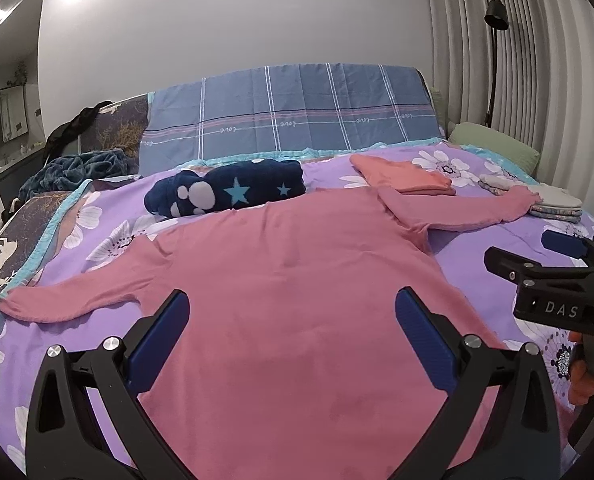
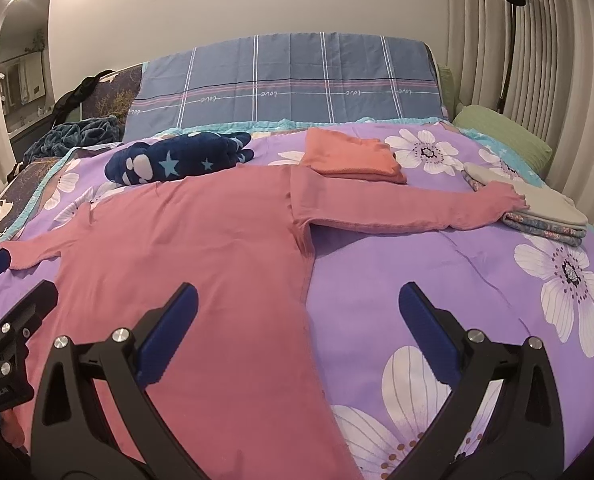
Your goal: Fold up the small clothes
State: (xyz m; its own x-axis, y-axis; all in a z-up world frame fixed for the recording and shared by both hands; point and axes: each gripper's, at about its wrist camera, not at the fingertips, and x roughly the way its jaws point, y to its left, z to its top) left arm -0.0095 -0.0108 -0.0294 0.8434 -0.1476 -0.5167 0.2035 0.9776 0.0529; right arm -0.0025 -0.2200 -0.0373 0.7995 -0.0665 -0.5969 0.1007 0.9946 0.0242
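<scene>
— Where's the shirt?

— The pink long-sleeved top [image 1: 297, 300] lies spread flat on the purple flowered bedspread [image 2: 437, 280], both sleeves stretched out sideways; its right cuff rests on a small stack of folded cloths [image 2: 545, 216].

— And the grippers?

— The left gripper [image 1: 293, 344] hovers over the body of the top, jaws wide, holding nothing. The right gripper [image 2: 297, 336] is wide too, astride the top's right edge (one finger over cloth, one over bedspread).

— Anything else?

— A folded orange garment [image 2: 349, 156] and a navy starred blanket [image 1: 233, 192] beyond.
</scene>
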